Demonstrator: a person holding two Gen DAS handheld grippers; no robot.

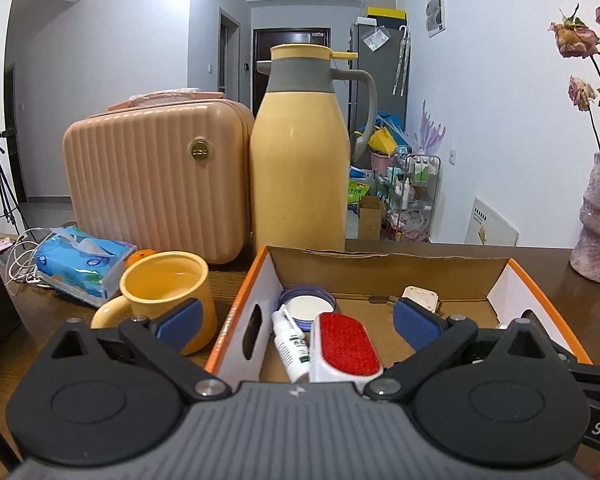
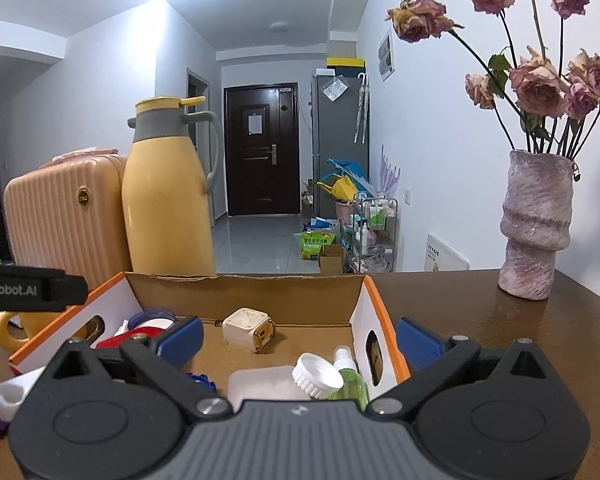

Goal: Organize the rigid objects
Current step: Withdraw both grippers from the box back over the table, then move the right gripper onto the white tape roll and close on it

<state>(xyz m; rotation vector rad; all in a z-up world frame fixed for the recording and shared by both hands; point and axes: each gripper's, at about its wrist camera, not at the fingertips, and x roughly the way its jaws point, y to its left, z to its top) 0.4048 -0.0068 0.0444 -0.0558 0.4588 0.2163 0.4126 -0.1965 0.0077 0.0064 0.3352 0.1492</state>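
Observation:
An open cardboard box with orange rims (image 1: 236, 312) (image 2: 384, 320) sits on the dark wooden table. It holds a red lint brush (image 1: 346, 346), a small white spray bottle (image 1: 290, 344), a round purple-rimmed lid (image 1: 306, 304) and a cream cube (image 1: 420, 298) (image 2: 248, 330). The right wrist view also shows a white ribbed cap (image 2: 316, 374), a green spray bottle (image 2: 350, 380) and a pale flat container (image 2: 260, 386) in the box. My left gripper (image 1: 296, 322) is open and empty above the box's left wall. My right gripper (image 2: 300, 340) is open and empty above the box's right wall.
A yellow mug (image 1: 168, 296) stands left of the box. Behind are a yellow thermos jug (image 1: 298, 160), a peach ribbed case (image 1: 156, 176) and a blue tissue pack (image 1: 80, 264). A pink vase with dried roses (image 2: 536, 224) stands on the table at the right.

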